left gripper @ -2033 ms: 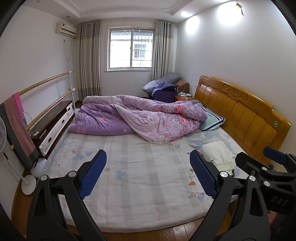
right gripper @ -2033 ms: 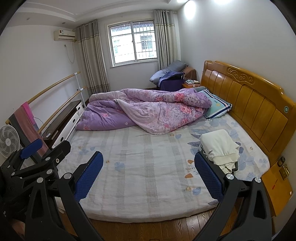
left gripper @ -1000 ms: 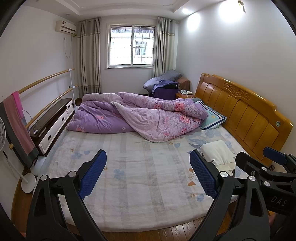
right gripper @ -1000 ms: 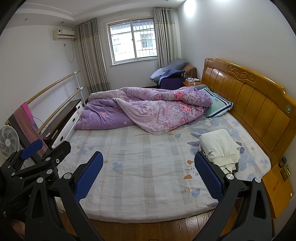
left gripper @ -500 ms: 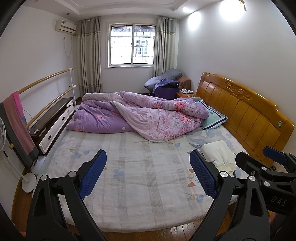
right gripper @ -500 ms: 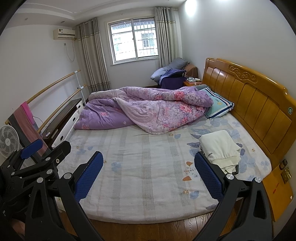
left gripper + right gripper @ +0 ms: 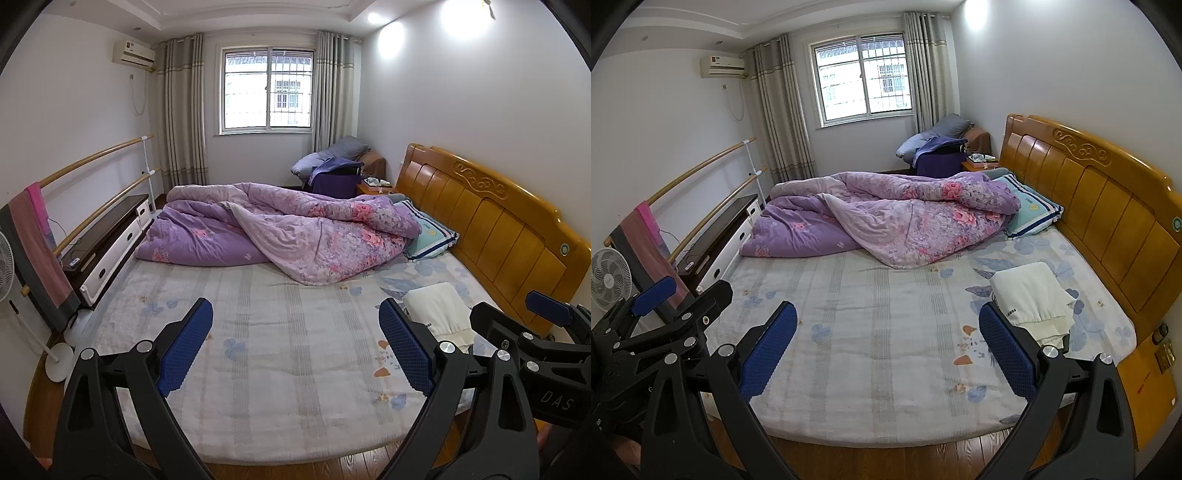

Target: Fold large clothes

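Observation:
A folded white garment [image 7: 1030, 295] lies on the bed [image 7: 871, 332] at the right, near the wooden headboard [image 7: 1108, 221]; it also shows in the left wrist view [image 7: 437, 314]. My left gripper [image 7: 295, 347] is open and empty, held above the near edge of the bed. My right gripper [image 7: 888, 347] is open and empty too, beside the left one, its right finger [image 7: 1008, 358] just in front of the garment. Neither gripper touches the garment.
A crumpled purple floral quilt [image 7: 886, 218] covers the far half of the bed, with a striped pillow [image 7: 1030, 216] by the headboard. A low cabinet [image 7: 716, 240], wall rails with a hanging towel [image 7: 646, 240] and a fan [image 7: 609, 277] stand at the left. A bedside table [image 7: 1145, 391] is at the right.
Both grippers have drifted slightly, so the bed sits a little differently in view. Both stay open and empty; the garment has not moved.

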Demonstrator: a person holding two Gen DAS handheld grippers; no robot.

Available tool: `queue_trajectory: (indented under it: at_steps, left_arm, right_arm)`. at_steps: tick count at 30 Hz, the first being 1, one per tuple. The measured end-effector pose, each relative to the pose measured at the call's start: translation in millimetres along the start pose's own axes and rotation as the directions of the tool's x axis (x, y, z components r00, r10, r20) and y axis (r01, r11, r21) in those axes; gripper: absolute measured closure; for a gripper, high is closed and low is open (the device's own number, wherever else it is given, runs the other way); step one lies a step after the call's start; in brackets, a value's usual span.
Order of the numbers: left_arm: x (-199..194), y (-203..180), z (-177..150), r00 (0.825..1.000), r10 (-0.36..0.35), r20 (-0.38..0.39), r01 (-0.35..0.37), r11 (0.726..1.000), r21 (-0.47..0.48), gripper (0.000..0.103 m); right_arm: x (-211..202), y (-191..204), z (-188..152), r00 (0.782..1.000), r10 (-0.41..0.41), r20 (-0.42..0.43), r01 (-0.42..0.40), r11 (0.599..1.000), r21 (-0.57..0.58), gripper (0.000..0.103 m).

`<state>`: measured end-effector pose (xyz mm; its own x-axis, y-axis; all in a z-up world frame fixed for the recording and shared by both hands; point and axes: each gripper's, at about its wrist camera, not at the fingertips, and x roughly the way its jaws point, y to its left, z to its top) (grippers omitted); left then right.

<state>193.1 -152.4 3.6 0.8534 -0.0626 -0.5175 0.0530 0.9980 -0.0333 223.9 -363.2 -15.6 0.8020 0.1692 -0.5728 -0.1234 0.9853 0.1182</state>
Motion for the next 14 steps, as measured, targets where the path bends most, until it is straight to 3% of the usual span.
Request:
queue_trajectory:
  at_steps: [14]
  left_arm:
    - [17,2,0,0.999,0.021,-0.024,-0.021,1.0,-0.012,0.011]
  right_arm:
    - [16,-4,0,0.999,0.028,-0.036,-0.028,1.0,-0.005,0.008]
